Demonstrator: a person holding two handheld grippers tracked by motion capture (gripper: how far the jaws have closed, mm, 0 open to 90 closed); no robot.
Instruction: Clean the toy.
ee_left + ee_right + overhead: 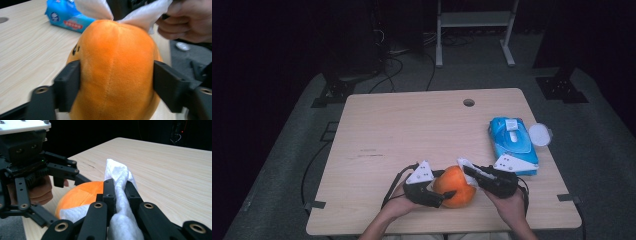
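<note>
An orange plush toy (455, 186) rests on the wooden table (412, 125) near its front edge. My left gripper (446, 184) comes at it from the left, and in the left gripper view both black jaws press on the flanks of the plush toy (115, 65). My right gripper (469, 170) is shut on a crumpled white wipe (464, 165) and holds it against the toy's upper right side. In the right gripper view the wipe (117, 172) stands pinched between the jaws, with the toy (80, 192) just behind them and the left gripper (62, 175) beyond it.
A blue pack of wet wipes (512, 142) lies at the table's right edge, with a round white lid (539, 134) beside it. A cable hole (468, 102) sits near the far edge. Behind the table stand dark equipment and a white frame.
</note>
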